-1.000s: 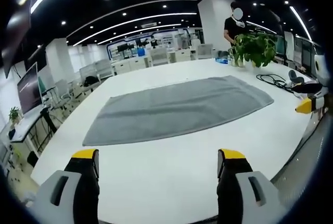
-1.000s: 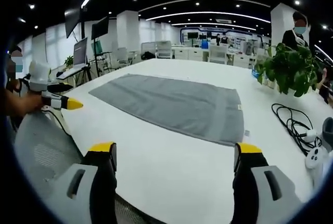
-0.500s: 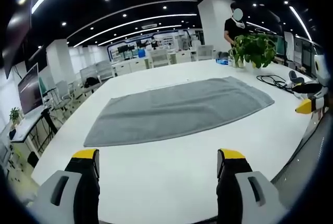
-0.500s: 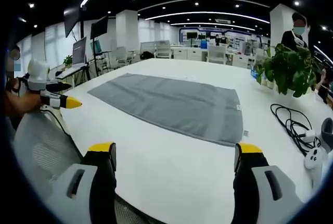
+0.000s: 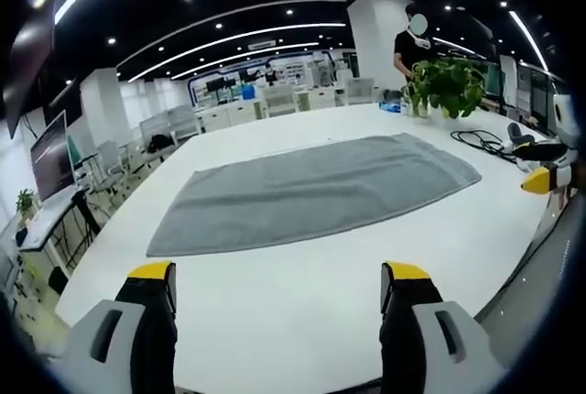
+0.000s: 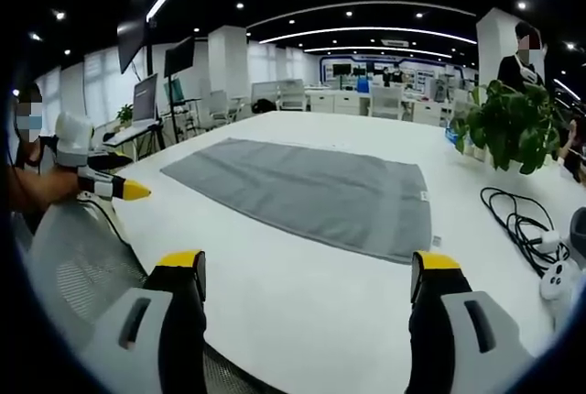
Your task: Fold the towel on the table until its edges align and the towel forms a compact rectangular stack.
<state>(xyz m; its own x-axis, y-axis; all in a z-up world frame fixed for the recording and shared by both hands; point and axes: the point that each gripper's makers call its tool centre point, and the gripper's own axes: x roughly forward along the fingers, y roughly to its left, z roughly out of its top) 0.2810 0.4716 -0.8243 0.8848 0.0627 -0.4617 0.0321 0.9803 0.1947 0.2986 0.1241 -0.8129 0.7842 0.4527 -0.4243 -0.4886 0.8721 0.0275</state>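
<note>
A grey towel (image 5: pixel 311 192) lies spread flat on the white table (image 5: pixel 302 311); it appears again in the right gripper view (image 6: pixel 311 192). My left gripper (image 5: pixel 275 275) hovers open over the table's near edge, short of the towel, nothing between its jaws. My right gripper (image 6: pixel 307 261) is likewise open and empty, near the table edge, apart from the towel's near side. The right gripper's yellow tip (image 5: pixel 538 180) enters the left gripper view at the right. The left gripper's yellow tip (image 6: pixel 128 191) enters the right gripper view at the left.
A potted plant (image 6: pixel 508 124) stands on the table past the towel's end, plant (image 5: pixel 449 87). A black cable (image 6: pixel 517 215) and a white controller (image 6: pixel 557 277) lie at the right. A person (image 5: pixel 410 41) stands behind the plant. A mesh chair back (image 6: pixel 78 266) sits below the table edge.
The right gripper view has tilted up slightly, so the towel sits a little lower in it. Towel and left gripper are unchanged.
</note>
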